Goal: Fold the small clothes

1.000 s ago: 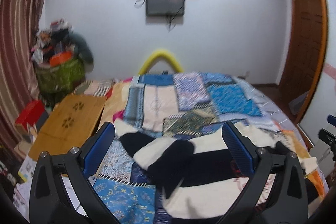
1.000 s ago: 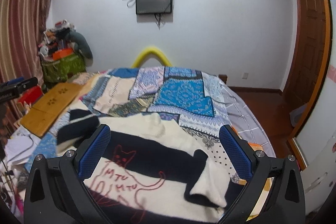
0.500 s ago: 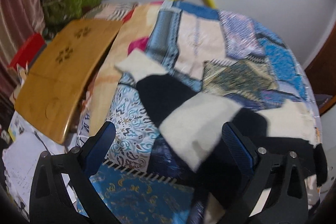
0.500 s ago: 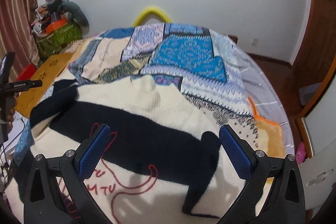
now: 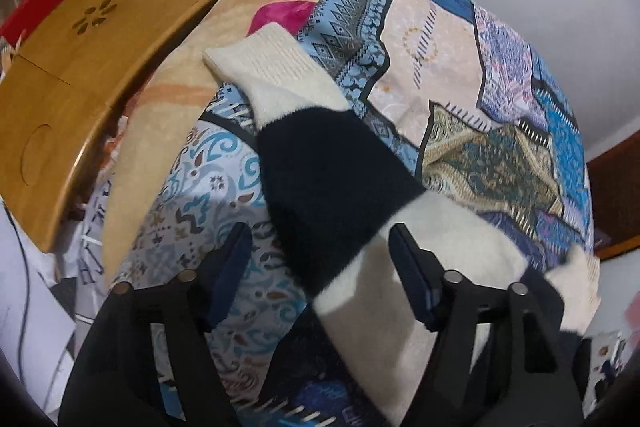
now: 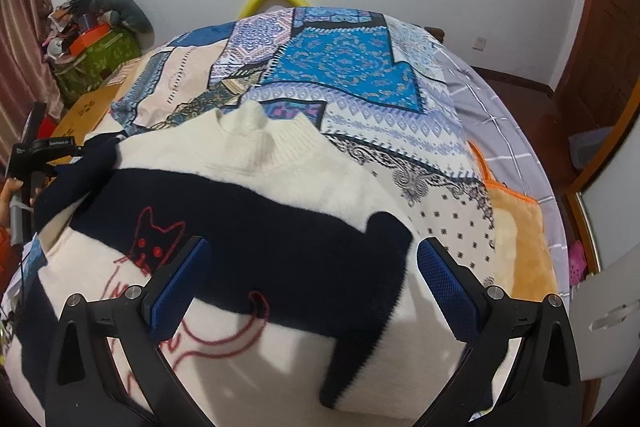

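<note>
Left claw (image 5: 320,259) lower, jaws closing astride sleeve (image 5: 332,187), bed edge beside.

Far half of the bed (image 6: 400,131) lies open beyond the sweater (image 6: 280,227). At the left edge, a wooden board (image 5: 80,75) crowds the sleeve (image 5: 320,163); right edge is open.

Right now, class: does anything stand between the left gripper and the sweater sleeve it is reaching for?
Nothing visible does. The left gripper has just been closing, and the black-and-cream sleeve already lies between its jaws on the patchwork bedspread; whether the pads press it cannot be told.
</note>
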Available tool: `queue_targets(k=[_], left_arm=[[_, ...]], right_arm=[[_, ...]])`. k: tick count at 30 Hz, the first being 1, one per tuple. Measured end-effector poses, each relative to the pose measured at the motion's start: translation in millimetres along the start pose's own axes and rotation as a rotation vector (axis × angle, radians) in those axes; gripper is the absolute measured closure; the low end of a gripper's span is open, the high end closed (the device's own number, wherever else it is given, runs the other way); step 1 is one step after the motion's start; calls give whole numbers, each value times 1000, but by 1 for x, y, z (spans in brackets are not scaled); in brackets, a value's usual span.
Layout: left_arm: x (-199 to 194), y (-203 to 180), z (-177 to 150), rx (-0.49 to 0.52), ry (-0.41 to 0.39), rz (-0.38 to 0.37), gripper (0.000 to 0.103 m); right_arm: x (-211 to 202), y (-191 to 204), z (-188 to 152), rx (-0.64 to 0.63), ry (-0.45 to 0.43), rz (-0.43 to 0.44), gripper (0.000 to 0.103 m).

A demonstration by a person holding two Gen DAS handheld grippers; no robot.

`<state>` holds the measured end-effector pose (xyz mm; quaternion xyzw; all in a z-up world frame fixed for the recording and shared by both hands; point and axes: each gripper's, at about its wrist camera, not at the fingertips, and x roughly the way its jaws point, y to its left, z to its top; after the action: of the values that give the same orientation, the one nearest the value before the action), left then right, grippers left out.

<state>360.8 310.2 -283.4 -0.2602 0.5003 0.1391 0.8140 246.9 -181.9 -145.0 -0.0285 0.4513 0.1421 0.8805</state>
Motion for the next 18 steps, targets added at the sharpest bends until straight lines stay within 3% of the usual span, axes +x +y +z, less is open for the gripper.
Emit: queue_targets(k=[2, 3, 5, 7, 14, 18], left_arm=[[3, -1, 3, -17, 10, -27, 55], [5, -1, 3, -26, 19, -27, 58], [12, -1, 3, -45, 43, -22, 82], [16, -2, 2, -45, 60, -7, 95], [-11, -15, 0, 19, 10, 11, 99], [-48, -36, 0, 85, -51, -30, 99]], right_arm=[[-1, -4, -2, 11, 6, -1, 1], [-1, -6, -3, 15, 10, -3, 1], [-2, -10, -5, 25, 16, -4, 1], [-3, -13, -8, 34, 24, -3, 1], [1, -27, -21, 72, 84, 20, 1], [8, -34, -27, 69, 122, 16, 2]])
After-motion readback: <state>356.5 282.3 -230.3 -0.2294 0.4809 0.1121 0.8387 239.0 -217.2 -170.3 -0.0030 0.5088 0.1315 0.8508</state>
